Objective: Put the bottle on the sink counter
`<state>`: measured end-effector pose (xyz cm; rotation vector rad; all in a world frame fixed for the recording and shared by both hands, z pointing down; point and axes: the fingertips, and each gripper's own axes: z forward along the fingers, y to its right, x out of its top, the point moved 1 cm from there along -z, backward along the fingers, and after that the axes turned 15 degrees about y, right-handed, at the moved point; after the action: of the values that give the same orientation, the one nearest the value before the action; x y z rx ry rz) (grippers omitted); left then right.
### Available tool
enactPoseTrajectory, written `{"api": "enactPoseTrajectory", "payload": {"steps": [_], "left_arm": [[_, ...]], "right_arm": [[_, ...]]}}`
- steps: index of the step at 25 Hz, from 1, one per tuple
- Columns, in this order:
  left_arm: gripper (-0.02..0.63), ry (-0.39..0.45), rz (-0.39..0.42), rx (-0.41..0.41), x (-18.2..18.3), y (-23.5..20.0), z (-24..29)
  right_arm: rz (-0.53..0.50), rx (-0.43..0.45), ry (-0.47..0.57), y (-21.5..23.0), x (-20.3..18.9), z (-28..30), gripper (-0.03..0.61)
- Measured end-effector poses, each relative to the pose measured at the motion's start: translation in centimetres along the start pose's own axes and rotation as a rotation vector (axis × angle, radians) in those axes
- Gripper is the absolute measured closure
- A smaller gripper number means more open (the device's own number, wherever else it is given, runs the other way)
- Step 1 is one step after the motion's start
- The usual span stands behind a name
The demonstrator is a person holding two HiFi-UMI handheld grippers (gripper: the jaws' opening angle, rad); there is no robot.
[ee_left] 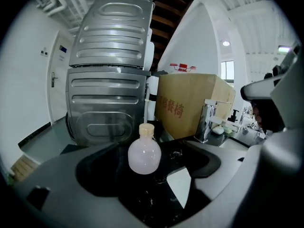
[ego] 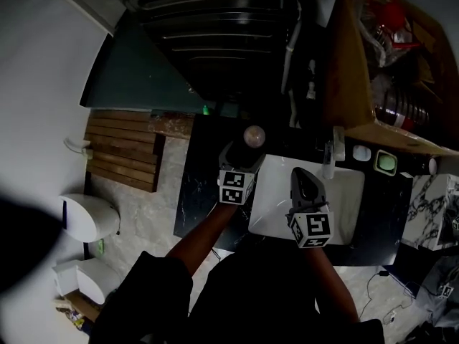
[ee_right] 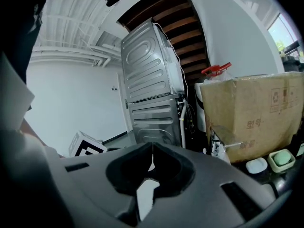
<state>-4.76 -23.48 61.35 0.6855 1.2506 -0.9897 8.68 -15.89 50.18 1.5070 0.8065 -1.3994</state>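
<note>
- Small round pale plastic bottle, beige cap, is seen upright on black marbled counter, between wide-spread left gripper fingers.
- Right gripper fingers are pressed together, empty.
- Judged light, stiff, slippery; belly best gripped.

A home utility corner, part laundry, part kitchenette. Straight ahead of the left tool, two ribbed silver appliances stacked like washer and dryer. Beneath that tool, a black marbled tabletop. Under the right tool, a white sink, with a chrome tap and soap dishes beyond. Overhead, the wooden underside of a staircase.
</note>
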Motion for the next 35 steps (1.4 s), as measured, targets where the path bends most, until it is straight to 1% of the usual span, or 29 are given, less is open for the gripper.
{"api": "enactPoseTrajectory", "payload": {"steps": [3,5,7,12,16,18,21,24,28,30,32,33,34,35], "left_arm": [[0.213,0.007,-0.023,-0.015,1.3,1.1,-2.1],[0.213,0.032,-0.007,-0.031,2.5,1.9,-3.4],[0.213,0.075,0.012,-0.042,4.0,2.6,-4.8],[0.213,0.152,-0.045,-0.046,7.1,3.6,-8.9],[0.213,0.186,-0.006,-0.089,8.3,5.1,-11.9],[0.213,0.198,-0.016,-0.102,8.7,5.9,-13.6],[0.213,0.203,-0.030,-0.115,9.0,6.9,-16.2],[0.213,0.175,-0.019,-0.154,8.1,8.3,-18.4],[0.213,0.163,-0.045,-0.170,7.7,9.5,-20.6],[0.215,0.160,-0.025,-0.170,8.0,9.8,-21.4],[0.216,0.172,0.030,-0.157,8.6,10.1,-22.4],[0.221,0.191,0.047,-0.150,9.1,10.1,-23.0],[0.250,0.214,0.043,-0.145,9.6,10.0,-23.6],[0.331,0.238,0.022,-0.141,10.1,9.9,-24.2]], "right_arm": [[-0.012,-0.005,0.008,-0.6,0.6,-1.1,0.540],[-0.016,-0.011,0.018,-0.9,1.0,-1.6,0.540],[-0.021,-0.021,0.025,-1.3,1.2,-2.2,0.540],[-0.021,-0.049,0.020,-2.8,0.7,-4.2,0.540],[-0.028,-0.054,0.024,-4.8,0.5,-6.0,0.540],[-0.031,-0.054,0.024,-6.0,0.5,-7.0,0.540],[-0.028,-0.052,0.026,-7.5,0.4,-8.7,0.540],[-0.032,-0.055,0.048,-8.9,1.1,-10.2,0.540],[-0.026,-0.070,0.062,-9.5,1.5,-11.8,0.540],[-0.021,-0.082,0.065,-9.6,1.5,-12.6,0.540],[-0.028,-0.089,0.066,-9.9,1.5,-13.4,0.540],[-0.032,-0.088,0.067,-10.1,1.7,-13.8,0.540],[-0.036,-0.086,0.072,-10.5,2.1,-14.1,0.540],[-0.041,-0.081,0.081,-10.8,2.5,-14.4,0.540]]}}
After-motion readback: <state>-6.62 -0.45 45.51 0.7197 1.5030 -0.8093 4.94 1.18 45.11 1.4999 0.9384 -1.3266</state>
